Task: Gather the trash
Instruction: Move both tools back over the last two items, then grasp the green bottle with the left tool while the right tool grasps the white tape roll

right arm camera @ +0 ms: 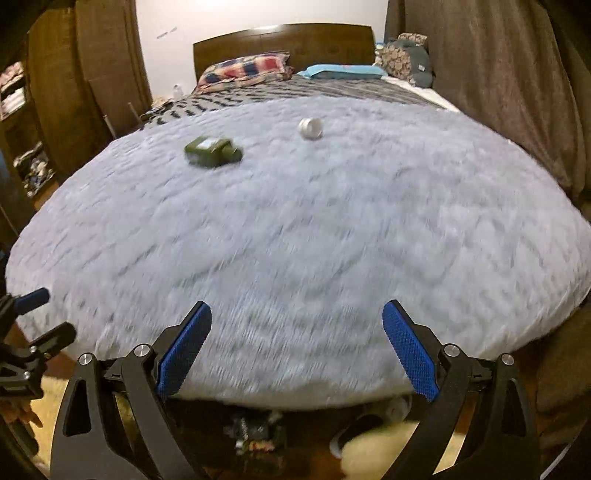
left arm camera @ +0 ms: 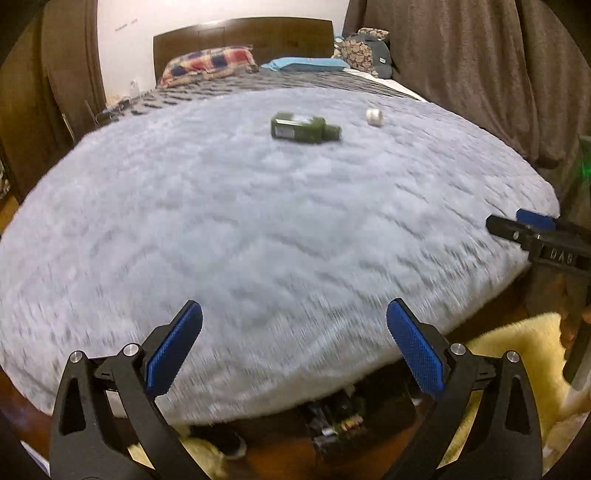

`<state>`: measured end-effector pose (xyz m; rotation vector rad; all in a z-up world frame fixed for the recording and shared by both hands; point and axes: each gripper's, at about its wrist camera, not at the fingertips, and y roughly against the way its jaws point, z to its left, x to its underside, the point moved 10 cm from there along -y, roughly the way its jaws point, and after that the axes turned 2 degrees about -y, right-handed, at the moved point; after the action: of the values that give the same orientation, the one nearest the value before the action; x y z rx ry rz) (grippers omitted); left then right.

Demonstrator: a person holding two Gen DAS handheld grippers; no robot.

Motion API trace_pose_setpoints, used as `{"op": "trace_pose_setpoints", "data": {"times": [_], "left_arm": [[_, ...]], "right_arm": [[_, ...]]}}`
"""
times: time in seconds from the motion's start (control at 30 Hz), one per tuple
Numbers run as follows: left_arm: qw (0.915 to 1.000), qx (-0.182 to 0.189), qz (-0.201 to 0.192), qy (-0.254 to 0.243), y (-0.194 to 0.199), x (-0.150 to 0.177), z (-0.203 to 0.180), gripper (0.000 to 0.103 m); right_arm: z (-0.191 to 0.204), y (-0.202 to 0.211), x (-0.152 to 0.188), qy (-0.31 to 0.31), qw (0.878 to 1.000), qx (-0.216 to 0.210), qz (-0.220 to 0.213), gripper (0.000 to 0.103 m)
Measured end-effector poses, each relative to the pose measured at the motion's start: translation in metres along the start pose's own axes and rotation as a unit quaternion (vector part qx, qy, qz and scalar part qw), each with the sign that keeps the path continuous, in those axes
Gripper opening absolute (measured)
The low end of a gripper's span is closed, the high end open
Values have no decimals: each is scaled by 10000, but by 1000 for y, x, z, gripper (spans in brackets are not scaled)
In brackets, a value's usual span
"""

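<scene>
Currently both claws stand with their blue-padded fingers wide apart and nothing between them. The left gripper (left arm camera: pixel 294 314) sits at the bottom of its own view, over the near edge of a fluffy grey blanket (left arm camera: pixel 258 229) that covers the bed. The right gripper (right arm camera: pixel 297 314) holds a like position at the bottom of its view, over the same near edge.

Two pieces of trash lie on the blanket, well apart from both claws. A dark green bottle (left arm camera: pixel 304 128) lies on its side in the upper centre of the left view, its neck pointing right. A small white cup (left arm camera: pixel 374 117) lies just to its upper right, not touching it. In the right view the bottle (right arm camera: pixel 213 151) appears upper left of centre and the cup (right arm camera: pixel 310 128) near the upper centre.

At the top of both views a checked pillow (left arm camera: pixel 210 64) and a blue pillow (left arm camera: pixel 306 64) rest against a wooden headboard (left arm camera: pixel 243 35). Both views are motion-blurred.
</scene>
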<state>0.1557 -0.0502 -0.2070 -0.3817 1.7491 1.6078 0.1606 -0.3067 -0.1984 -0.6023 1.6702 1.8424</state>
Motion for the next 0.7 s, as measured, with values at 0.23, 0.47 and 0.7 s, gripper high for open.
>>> {"op": "trace_pose_setpoints", "data": {"times": [0.23,0.47,0.7], "left_arm": [[10000,27,8,-71,-37,-49,6,95],[9998,116,57,-152,-78,-91,3,95],[9997,177,96,-138,-120,-132,0,95]], "right_arm": [[-7,-40,-56,-92,9999,110,-33,94],[-6,-95,-109,-118,9999,12,-46,94],[-15,-156,-156,-294,9995,135,64,93]]}}
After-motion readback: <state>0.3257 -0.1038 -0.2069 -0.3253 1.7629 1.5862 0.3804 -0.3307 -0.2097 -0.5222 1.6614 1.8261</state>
